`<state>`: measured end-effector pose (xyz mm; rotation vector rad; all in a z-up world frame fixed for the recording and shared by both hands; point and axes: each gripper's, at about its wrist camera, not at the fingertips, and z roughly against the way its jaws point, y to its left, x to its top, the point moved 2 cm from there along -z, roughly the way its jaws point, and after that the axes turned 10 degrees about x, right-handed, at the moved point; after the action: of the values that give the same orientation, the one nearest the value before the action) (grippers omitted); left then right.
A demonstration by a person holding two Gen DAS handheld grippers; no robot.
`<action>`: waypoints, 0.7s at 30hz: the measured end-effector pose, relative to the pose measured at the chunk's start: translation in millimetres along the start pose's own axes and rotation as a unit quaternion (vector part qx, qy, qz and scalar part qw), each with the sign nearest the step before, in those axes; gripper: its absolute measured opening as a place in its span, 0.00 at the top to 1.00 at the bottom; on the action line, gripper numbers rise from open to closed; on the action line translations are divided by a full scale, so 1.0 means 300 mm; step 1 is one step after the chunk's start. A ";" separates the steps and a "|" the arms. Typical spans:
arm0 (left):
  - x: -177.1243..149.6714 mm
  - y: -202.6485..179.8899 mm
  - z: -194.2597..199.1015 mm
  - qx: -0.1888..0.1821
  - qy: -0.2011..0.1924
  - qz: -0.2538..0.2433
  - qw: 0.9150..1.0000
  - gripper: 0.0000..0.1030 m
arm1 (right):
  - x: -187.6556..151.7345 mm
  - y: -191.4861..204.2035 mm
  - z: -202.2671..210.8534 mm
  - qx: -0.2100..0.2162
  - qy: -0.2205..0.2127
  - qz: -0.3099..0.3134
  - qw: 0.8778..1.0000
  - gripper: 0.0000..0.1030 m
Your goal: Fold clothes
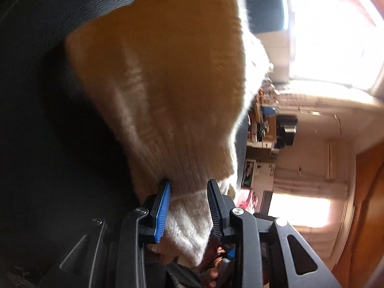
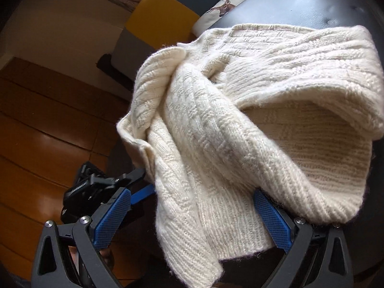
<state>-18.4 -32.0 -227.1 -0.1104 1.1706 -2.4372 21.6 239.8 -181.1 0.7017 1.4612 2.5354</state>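
Left gripper (image 1: 189, 192) clamps a ribbed edge of the cream cable-knit wool sweater (image 2: 240, 110).
Right gripper (image 2: 192, 211), jaws spread, straddles the hem: mid-fold; closing there likely comes next.

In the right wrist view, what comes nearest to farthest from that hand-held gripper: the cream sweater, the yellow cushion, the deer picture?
1. Cream sweater, lying between the right hand-held gripper fingers.
2. Yellow cushion, upper middle, beyond the sweater.
3. Deer picture, top, about as far; too close to call.
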 end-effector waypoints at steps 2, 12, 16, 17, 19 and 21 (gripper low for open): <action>-0.022 0.021 0.008 -0.003 0.001 0.015 1.000 0.70 | 0.000 0.001 0.004 0.008 -0.001 0.000 1.000 0.00; -0.071 0.061 0.025 -0.034 -0.029 0.043 0.998 0.36 | -0.020 0.009 0.014 0.009 -0.010 0.020 1.000 0.00; -0.081 -0.002 -0.022 0.012 -0.046 0.004 0.999 0.43 | -0.020 0.009 0.012 0.008 -0.011 0.022 1.000 0.00; -0.088 -0.012 -0.029 0.022 -0.046 -0.003 0.999 0.44 | -0.021 0.009 0.013 0.008 -0.011 0.023 1.000 0.00; -0.102 -0.031 -0.042 0.042 -0.048 -0.017 0.998 0.65 | -0.022 0.010 0.012 0.005 -0.012 0.025 1.000 0.00; -0.116 -0.036 -0.046 0.044 -0.048 -0.031 0.997 0.96 | -0.022 0.011 0.011 0.003 -0.011 0.026 1.000 0.00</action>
<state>5.9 -1.6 -223.8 -0.2371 1.0300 -2.5032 29.2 238.4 -179.1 0.7759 1.4621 2.5539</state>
